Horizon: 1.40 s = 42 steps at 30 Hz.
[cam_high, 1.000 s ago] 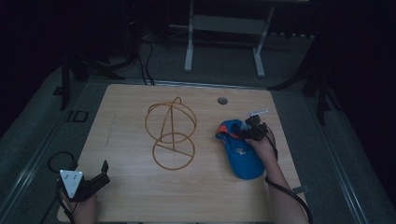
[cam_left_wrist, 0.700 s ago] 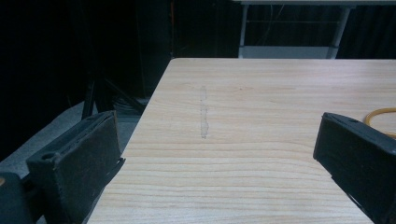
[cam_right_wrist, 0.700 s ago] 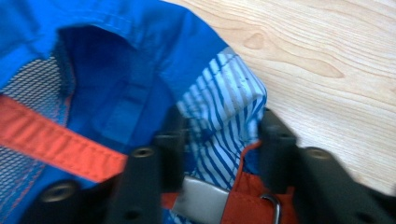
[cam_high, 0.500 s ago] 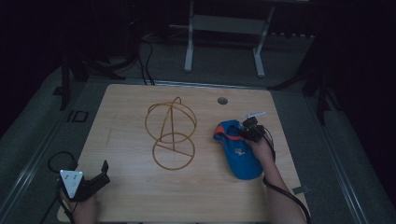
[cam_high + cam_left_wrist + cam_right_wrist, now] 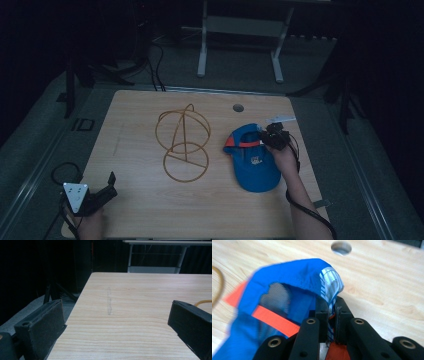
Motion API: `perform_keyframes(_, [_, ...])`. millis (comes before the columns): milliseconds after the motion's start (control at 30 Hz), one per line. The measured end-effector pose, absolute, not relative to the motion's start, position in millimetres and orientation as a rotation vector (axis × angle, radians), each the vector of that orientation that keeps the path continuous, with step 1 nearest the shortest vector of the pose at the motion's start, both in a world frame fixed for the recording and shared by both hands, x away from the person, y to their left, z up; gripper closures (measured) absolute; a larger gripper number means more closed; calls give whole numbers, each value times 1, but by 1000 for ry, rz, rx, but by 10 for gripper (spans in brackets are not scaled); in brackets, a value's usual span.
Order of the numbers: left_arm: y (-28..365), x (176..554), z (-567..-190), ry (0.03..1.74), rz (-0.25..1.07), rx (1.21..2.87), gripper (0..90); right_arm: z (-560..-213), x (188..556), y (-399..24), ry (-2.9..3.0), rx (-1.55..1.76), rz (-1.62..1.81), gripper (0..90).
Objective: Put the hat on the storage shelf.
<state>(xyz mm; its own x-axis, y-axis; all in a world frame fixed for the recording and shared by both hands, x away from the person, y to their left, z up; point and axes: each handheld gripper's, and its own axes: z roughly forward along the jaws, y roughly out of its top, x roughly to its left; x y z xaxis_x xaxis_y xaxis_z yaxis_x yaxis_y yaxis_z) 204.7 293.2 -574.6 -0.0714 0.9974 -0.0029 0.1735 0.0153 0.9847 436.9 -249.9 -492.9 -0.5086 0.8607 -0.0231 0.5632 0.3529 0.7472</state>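
High view: pale wooden table (image 5: 150,210) amid dark room; left tongs (image 5: 102,192) gape empty, right tongs (image 5: 267,136) pinch blue cap (image 5: 252,160).

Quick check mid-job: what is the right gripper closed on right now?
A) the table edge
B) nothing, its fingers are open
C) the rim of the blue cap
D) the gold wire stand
C: in the right gripper view, the right gripper has its fingers pinched shut on the rim fabric of the blue cap, apart from the wire stand.
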Motion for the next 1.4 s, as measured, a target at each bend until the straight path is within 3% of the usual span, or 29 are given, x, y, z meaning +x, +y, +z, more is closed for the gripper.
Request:
perform_keyframes(367, [294,205,-574,1418,1156,1299,11,-441,403,-253,2118,1112,1099,843])
perform_keyframes(567, [293,199,-564,1443,1044,1343,11,-418,384,-259,2104,1061,1145,842])
perform_keyframes(733, [291,189,-539,1396,949,1362,11,-410,373,-267,2105,1035,1169,842])
perform_keyframes(900, [281,179,-507,1310,935,1377,11,-405,363,-273,2095,1024,1169,842])
perform_keyframes(1400, [206,173,-421,1025,805,1512,11,-392,334,-271,2100,961,1219,842])
